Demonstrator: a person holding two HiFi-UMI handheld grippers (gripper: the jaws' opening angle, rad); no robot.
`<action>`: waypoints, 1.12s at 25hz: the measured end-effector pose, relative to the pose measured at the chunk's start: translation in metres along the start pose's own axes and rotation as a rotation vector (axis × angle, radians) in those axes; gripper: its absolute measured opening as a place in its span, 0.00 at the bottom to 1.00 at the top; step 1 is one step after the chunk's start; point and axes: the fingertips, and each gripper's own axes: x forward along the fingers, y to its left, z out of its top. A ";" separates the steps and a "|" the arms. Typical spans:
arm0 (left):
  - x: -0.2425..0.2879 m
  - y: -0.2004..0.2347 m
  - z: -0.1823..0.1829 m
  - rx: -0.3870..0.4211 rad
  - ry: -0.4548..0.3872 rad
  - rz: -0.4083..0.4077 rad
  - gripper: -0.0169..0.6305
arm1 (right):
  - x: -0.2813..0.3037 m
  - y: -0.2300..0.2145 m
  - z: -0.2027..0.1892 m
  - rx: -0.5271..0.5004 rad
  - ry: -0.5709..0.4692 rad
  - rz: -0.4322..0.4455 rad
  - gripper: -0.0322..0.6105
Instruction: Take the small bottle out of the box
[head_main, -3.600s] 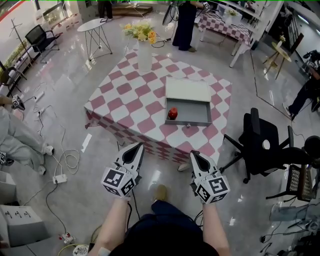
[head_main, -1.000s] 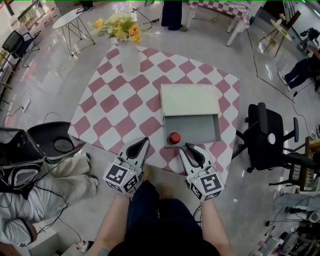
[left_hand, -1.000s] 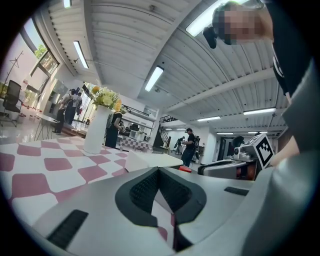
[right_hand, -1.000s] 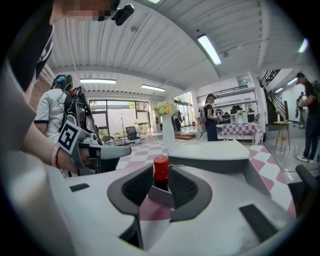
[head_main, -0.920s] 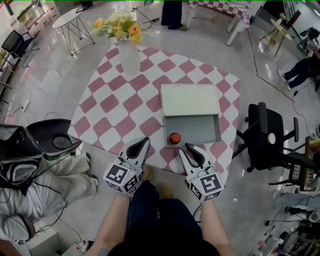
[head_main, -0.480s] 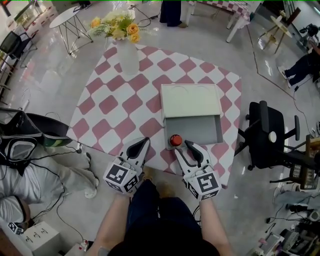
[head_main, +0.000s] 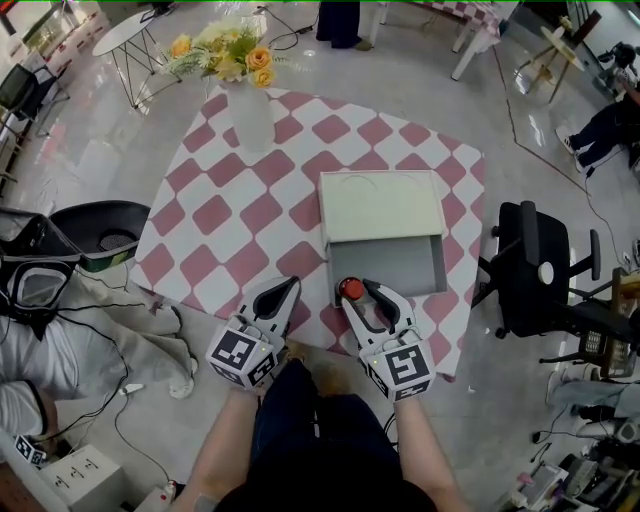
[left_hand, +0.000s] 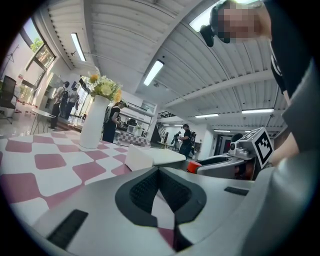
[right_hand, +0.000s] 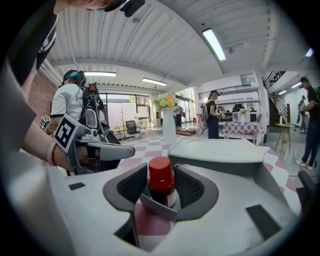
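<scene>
Your right gripper (head_main: 357, 294) has just been spreading its jaws wide; they flank the one small bottle (right_hand: 161, 184) without pinching it. That bottle stands upright, red cap up, long axis vertical, in the single box's (head_main: 380, 205) near-left corner. Your left gripper (head_main: 284, 288) is closed, empty.

The left gripper (left_hand: 159, 172) fills the lower frame, its dark fingers (left_hand: 142, 190) meeting at the tips with nothing between them. On the pink-and-white checked bench (left_hand: 45, 172), a white vase (left_hand: 94, 125) of yellow flowers (left_hand: 104, 87) stands at ten o'clock. A pale box (left_hand: 152, 157) sits just past the tips at twelve. A red bottle cap (left_hand: 193, 165) shows at two o'clock, beside the right gripper (left_hand: 225, 162) at three.
</scene>
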 end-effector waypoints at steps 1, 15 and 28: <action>0.002 0.001 -0.001 0.000 0.001 -0.001 0.03 | 0.003 0.000 -0.001 -0.005 0.004 0.001 0.32; 0.010 0.008 -0.006 -0.014 0.007 0.007 0.03 | 0.013 -0.001 -0.003 -0.061 0.005 -0.027 0.30; 0.007 0.004 -0.003 -0.014 -0.001 0.015 0.03 | 0.001 -0.011 0.003 -0.028 -0.025 -0.045 0.28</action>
